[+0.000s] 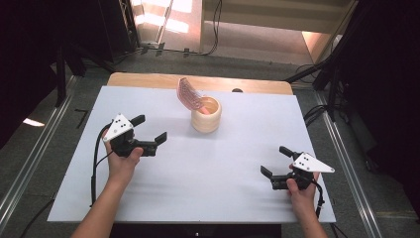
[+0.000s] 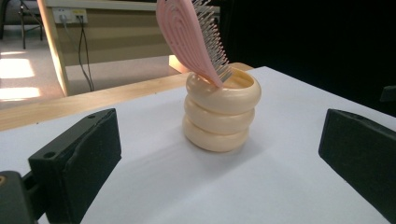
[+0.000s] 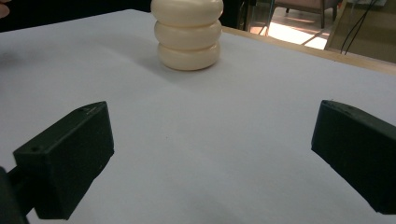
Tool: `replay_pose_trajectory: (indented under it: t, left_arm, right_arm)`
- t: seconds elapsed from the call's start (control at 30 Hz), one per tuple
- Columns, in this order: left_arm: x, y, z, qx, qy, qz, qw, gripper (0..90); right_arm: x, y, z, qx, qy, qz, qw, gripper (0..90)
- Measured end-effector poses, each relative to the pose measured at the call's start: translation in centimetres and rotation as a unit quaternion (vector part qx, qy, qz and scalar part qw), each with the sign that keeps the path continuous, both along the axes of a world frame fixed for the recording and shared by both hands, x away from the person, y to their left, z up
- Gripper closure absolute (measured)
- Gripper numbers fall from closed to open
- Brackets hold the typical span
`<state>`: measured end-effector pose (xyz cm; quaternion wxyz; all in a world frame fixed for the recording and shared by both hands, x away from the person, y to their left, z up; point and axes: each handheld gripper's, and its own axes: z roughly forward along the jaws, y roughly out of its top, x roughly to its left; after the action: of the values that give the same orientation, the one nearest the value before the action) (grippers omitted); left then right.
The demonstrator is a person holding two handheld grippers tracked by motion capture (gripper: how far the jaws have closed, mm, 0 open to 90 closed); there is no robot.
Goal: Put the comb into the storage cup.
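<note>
Both the left tool (image 1: 151,127) and right tool (image 1: 275,160) hover spread and empty over the bench (image 1: 198,168), seemingly before any grasp, while the pink brush (image 2: 191,37) stands tilted in the cream holder (image 2: 219,112), likely needing a reach.

No text, label, brand name, number or sign can be read anywhere in these views. The surfaces in sight carry no lettering that resolves, and the small fittings on the far wall in the left gripper view are too small and blurred to tell whether they bear any marking.
</note>
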<state>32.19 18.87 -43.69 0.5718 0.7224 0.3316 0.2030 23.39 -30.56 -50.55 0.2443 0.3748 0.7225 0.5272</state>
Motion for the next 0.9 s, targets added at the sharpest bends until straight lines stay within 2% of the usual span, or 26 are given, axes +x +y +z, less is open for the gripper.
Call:
replay_pose_trajectory:
  t: [0.27,0.4,0.6,0.9]
  left_arm:
    - [-0.9,1.4,-0.5,0.008,-0.001,0.008,0.9999,0.0]
    - [-1.2,2.3,-0.6,0.002,0.0,0.012,0.9999,0.0]
    - [-2.2,3.3,-1.6,0.017,0.003,0.019,0.9997,0.0]
    - [-3.5,5.1,-2.4,0.017,0.005,0.027,0.9995,0.0]
  right_arm:
    - [0.0,0.1,0.0,0.001,0.001,0.0,1.0,0.0]
    - [0.0,0.1,0.0,0.001,0.0,0.0,1.0,0.0]
    - [0.0,0.1,0.0,0.0,0.001,-0.001,1.0,0.0]
    - [0.0,0.2,0.0,0.0,0.002,0.0,1.0,0.0]
